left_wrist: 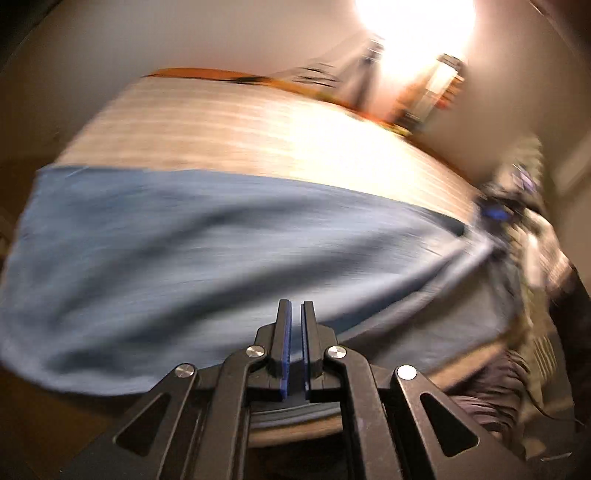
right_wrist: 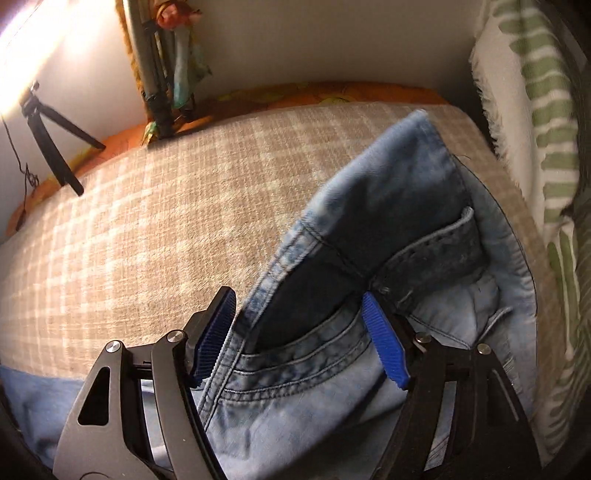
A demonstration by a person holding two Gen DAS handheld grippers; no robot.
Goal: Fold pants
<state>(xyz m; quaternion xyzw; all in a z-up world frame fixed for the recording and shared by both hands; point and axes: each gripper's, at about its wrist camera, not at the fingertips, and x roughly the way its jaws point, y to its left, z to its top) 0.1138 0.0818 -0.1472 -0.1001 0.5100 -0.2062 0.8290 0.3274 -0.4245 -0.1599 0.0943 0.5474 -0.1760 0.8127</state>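
Light blue denim pants [left_wrist: 207, 258] lie across a beige checked bed cover [left_wrist: 236, 129]; the left wrist view is motion-blurred. My left gripper [left_wrist: 296, 306] hovers over the near edge of the pants, its blue pads almost together with a thin gap and no cloth seen between them. In the right wrist view the waistband and pocket end of the pants [right_wrist: 354, 295] lie bunched near the right end of the bed cover [right_wrist: 155, 221]. My right gripper [right_wrist: 299, 306] is open, its blue pads [right_wrist: 216, 332] straddling the pocket area. The other gripper shows blurred in the left wrist view [left_wrist: 496, 214].
A small black tripod [right_wrist: 51, 147] and a taller stand [right_wrist: 155, 74] stand at the far edge by the wall. An orange sheet [right_wrist: 332, 94] shows under the cover. A green-and-white leaf-print cloth [right_wrist: 543, 147] lies at the right. A bright lamp [left_wrist: 413, 29] glares.
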